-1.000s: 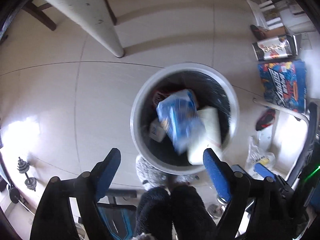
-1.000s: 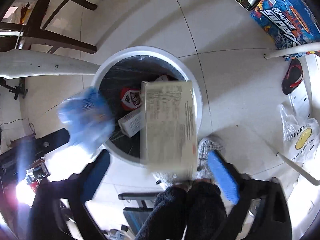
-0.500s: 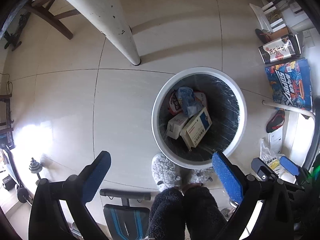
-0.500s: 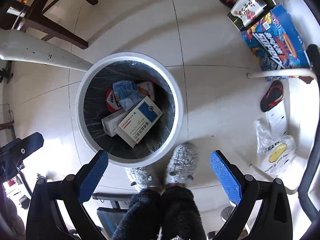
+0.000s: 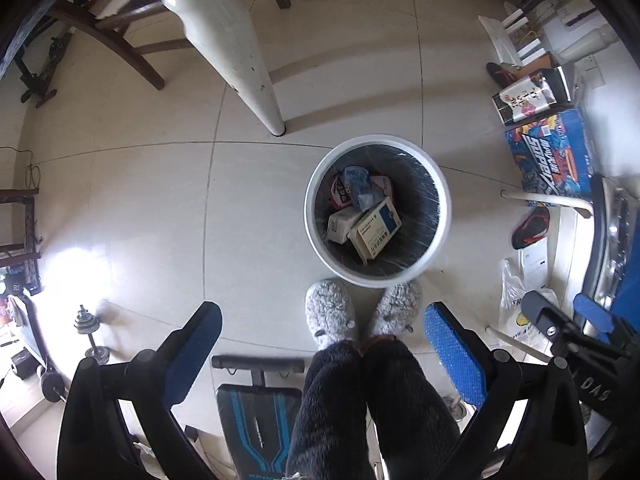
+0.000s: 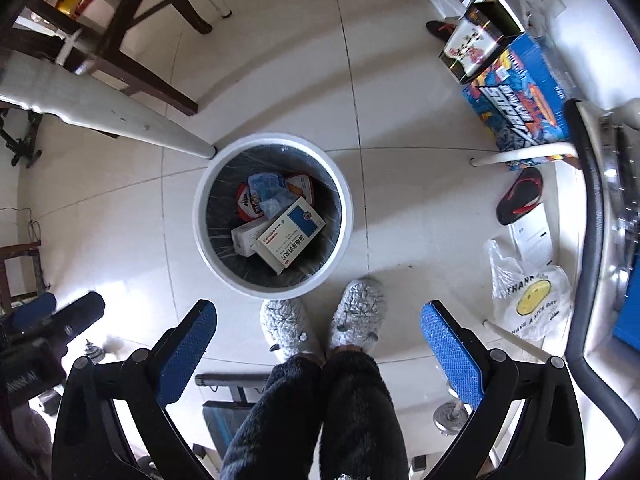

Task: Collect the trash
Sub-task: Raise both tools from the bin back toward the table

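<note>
Your left gripper [image 5: 322, 350] and right gripper [image 6: 318, 346] both spread wide and empty above the white bin [image 5: 316, 236], blue-and-white box [image 6: 290, 234] and crumpled blue wrapper [image 5: 362, 186] inside the bin, your grey slippers [image 5: 330, 316] just beside its rim

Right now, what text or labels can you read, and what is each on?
"THANK" and "HAVE A NICE DAY": white plastic bag on the floor.
"SUPER", partly cut off: blue carton.
Boxes in the bin: Chinese print, too small to read.
Black-and-white box: unreadable.
</note>
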### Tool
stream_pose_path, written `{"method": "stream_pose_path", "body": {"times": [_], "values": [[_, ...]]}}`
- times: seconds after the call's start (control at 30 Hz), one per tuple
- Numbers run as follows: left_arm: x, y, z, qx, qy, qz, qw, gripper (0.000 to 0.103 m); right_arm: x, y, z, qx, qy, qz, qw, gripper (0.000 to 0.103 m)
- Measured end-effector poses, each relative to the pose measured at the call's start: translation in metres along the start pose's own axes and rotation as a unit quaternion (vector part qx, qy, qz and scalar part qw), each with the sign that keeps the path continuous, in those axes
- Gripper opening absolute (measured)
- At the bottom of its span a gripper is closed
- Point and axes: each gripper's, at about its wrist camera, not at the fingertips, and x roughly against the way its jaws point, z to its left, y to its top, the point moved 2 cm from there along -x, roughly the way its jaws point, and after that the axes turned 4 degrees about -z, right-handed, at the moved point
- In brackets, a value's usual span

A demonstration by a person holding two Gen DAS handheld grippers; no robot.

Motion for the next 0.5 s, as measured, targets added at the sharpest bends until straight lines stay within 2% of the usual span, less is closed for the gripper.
{"method": "stream_pose_path", "body": {"times": [0.27, 0.5], "values": [[0.088, -0.017, -0.003, -0.012, -0.002, -0.021, 0.9997, 0.103, 0.108, -0.011, 0.002, 0.005, 0.013, -0.017, 1.0, 0.103], [0.162, -0.022, -0.006, -0.012, -0.019, -0.044, 0.9988, 0.103, 0.203, -0.019, 0.003, 0.009, 0.026, -0.034, 0.999, 0.103]]}}
